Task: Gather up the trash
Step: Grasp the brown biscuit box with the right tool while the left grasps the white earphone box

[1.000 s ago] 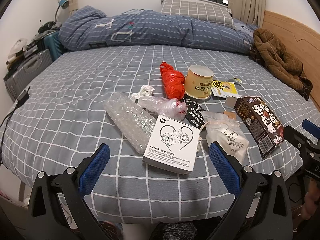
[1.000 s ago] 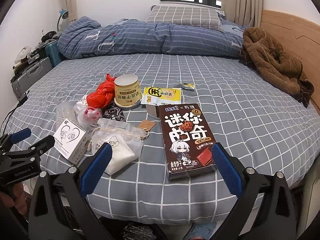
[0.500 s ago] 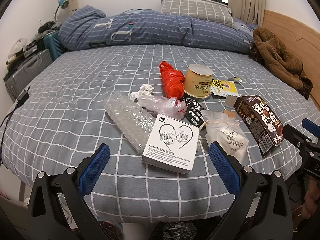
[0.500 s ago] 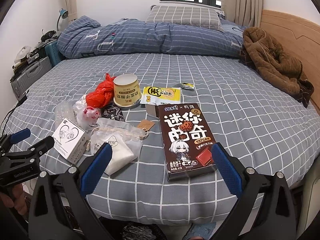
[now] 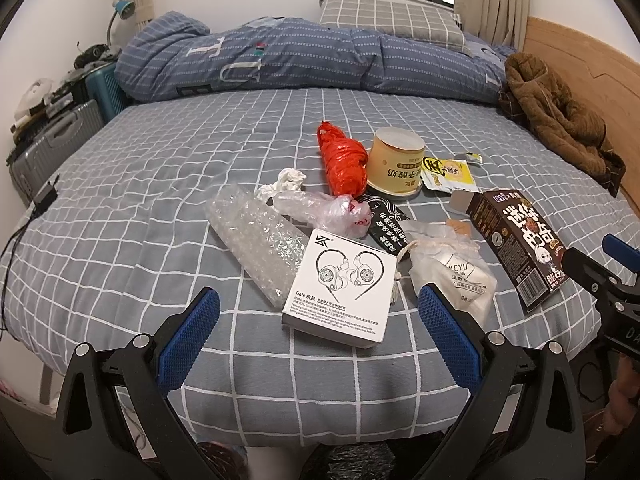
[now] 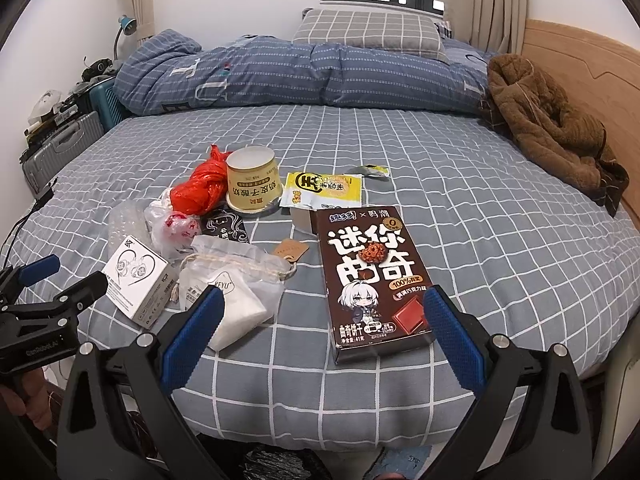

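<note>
Grey bed (image 5: 160, 208): litter piled near its edge
Left gripper (image 5: 316, 332): fingers apart (white box (image 5: 340, 284) ahead)
Right gripper (image 6: 320, 334): fingers apart, brown box (image 6: 370, 280) ahead

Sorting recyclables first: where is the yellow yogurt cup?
The yellow yogurt cup stands upside down mid-bed in both views, between the red plastic bag and the yellow wrapper.

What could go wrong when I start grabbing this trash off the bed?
The white earphone box leans on the bubble wrap, so lifting either shifts the other. The brown cookie box has an open top flap and lies near the bed's edge. The clear plastic bag may slip from open fingers.
</note>
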The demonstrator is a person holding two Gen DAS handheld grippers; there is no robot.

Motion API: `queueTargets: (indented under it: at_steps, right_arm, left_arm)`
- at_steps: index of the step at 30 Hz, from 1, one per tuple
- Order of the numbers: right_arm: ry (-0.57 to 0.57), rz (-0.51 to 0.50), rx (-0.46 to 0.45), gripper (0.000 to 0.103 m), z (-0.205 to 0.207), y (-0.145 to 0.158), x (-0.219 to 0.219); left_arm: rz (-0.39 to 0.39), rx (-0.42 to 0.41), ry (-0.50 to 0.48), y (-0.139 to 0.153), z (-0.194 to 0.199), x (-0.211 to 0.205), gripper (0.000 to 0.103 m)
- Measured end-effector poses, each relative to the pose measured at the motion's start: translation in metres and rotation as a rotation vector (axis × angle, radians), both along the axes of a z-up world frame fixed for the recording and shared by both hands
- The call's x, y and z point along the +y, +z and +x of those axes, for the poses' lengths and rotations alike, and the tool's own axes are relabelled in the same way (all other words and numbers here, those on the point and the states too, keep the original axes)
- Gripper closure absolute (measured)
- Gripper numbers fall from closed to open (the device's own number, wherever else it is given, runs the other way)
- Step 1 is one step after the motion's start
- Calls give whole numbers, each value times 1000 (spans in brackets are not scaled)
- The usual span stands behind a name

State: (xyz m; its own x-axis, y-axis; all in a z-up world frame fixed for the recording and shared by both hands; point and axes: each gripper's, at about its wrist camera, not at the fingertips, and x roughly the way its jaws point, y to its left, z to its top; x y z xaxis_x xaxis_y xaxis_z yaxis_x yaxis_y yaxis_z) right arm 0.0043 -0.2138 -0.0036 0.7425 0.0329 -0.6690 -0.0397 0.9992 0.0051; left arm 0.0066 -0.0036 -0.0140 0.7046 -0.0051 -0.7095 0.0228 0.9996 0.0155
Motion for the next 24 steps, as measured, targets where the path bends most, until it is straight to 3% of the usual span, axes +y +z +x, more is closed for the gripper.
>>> queueTargets:
  at_steps: [6,16,24]
  right_arm:
    - [-2,-36,9,7,15,-5,-7]
    - [-56,-12,113,7,53,-44,-43]
    - [-48,-24,172,7,64,-64,-42]
  left_arm:
    - [29,28,-11,-10,10,-1,6]
    - [26,96,-46,-38,28,2,6]
    - [22,119,-89,-49,38,-5,6]
